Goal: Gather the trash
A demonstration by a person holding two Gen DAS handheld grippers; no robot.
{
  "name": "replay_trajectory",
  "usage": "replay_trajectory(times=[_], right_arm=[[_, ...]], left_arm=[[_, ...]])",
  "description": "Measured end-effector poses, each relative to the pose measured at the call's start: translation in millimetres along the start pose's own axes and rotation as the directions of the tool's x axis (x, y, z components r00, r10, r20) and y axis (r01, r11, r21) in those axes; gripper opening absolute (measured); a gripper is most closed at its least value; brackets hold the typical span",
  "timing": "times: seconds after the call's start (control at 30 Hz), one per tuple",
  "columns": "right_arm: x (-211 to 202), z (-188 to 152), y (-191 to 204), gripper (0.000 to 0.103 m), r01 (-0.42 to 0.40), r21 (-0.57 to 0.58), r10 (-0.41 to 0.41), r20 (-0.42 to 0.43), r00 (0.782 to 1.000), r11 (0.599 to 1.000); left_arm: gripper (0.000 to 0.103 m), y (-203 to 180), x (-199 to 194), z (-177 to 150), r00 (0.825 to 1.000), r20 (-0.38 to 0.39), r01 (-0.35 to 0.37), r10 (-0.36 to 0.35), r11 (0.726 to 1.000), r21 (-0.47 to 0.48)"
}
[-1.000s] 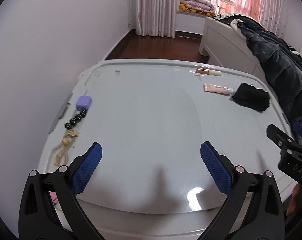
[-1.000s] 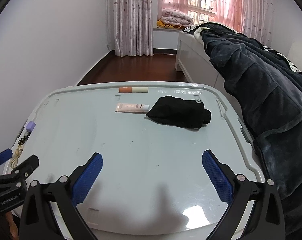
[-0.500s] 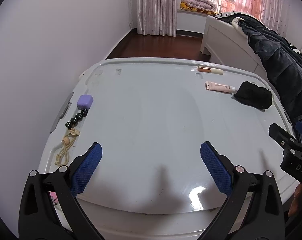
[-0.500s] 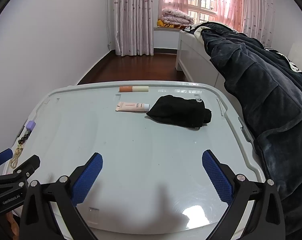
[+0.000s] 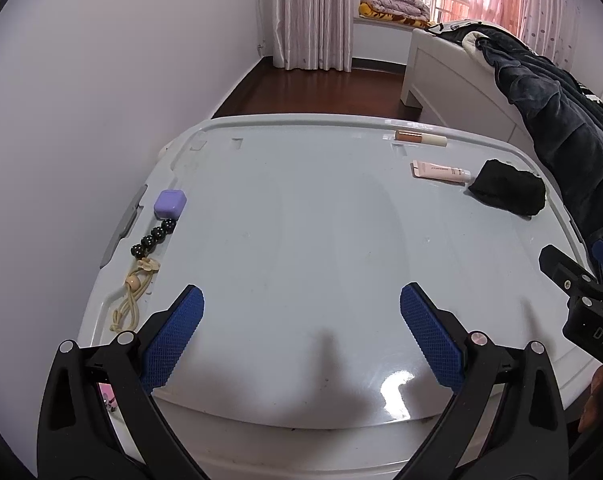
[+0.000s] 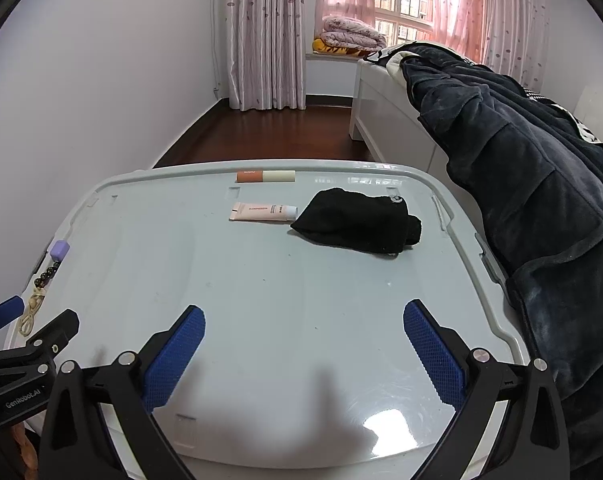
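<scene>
Both cameras have lifted and pulled back a touch over the last second, so the far things sit lower in view.

Left wrist view: the left gripper (image 5: 301,320) hangs over the near edge of the pale desk (image 5: 301,220), fingers spread wide, nothing between them. At the left rim lie a purple case (image 5: 170,203), a string of black beads (image 5: 153,238) and a beige cord (image 5: 131,300). Far right: a pink tube (image 5: 440,171), a two-tone stick (image 5: 420,137), a black cloth (image 5: 507,193).

Right wrist view: the right gripper (image 6: 303,346) also gapes wide and empty. Dead ahead sits the black cloth (image 6: 355,222), its left tip touching the pink tube (image 6: 263,212); the two-tone stick (image 6: 265,176) lies at the far rim. Which counts as trash, I cannot tell. The cloth looks soft and light, best pinched at its bunched middle; the tube looks slick, so take it across its flat body.
</scene>
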State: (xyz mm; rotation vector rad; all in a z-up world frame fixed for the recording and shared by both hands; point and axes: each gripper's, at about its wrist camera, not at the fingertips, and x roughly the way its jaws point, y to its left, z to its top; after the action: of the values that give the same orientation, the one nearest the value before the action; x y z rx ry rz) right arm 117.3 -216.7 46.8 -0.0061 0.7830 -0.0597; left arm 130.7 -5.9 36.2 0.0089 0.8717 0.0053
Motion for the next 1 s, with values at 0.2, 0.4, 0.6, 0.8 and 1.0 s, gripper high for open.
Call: replay_trajectory(times=[0.2, 0.4, 0.6, 0.8, 1.0], right_arm=[[-0.2, -0.3, 0.0, 0.098, 0.001, 0.0, -0.001, -0.003, 1.0, 1.0], [0.2, -1.5, 0.2, 0.098, 0.0, -0.005, 0.0, -0.007, 1.0, 1.0], [0.6, -1.8, -0.1, 0.098, -0.001, -0.006, 0.001, -0.011, 1.0, 1.0], [2.6, -2.4, -0.2, 0.098, -0.003, -0.001, 0.003, -0.019, 1.0, 1.0], [3.9, -2.3, -1.0, 0.098, 0.01, 0.004, -0.01, -0.022, 1.0, 1.0]], left_arm=[[0.096, 1.2, 0.9, -0.1, 1.0, -0.009, 0.003, -0.003, 1.0, -0.001], [0.096, 0.9, 3.2, -0.7, 1.0, -0.019, 0.005, -0.005, 1.0, 0.006], [0.096, 3.1, -1.9, 0.2, 1.0, 0.02, 0.015, -0.015, 1.0, -0.009], [0.096, -0.7, -4.0, 0.2, 0.999, 0.034, 0.03, -0.03, 1.0, 0.007], [0.096, -2.4, -4.2, 0.0, 0.999, 0.038, 0.027, -0.027, 1.0, 0.011]])
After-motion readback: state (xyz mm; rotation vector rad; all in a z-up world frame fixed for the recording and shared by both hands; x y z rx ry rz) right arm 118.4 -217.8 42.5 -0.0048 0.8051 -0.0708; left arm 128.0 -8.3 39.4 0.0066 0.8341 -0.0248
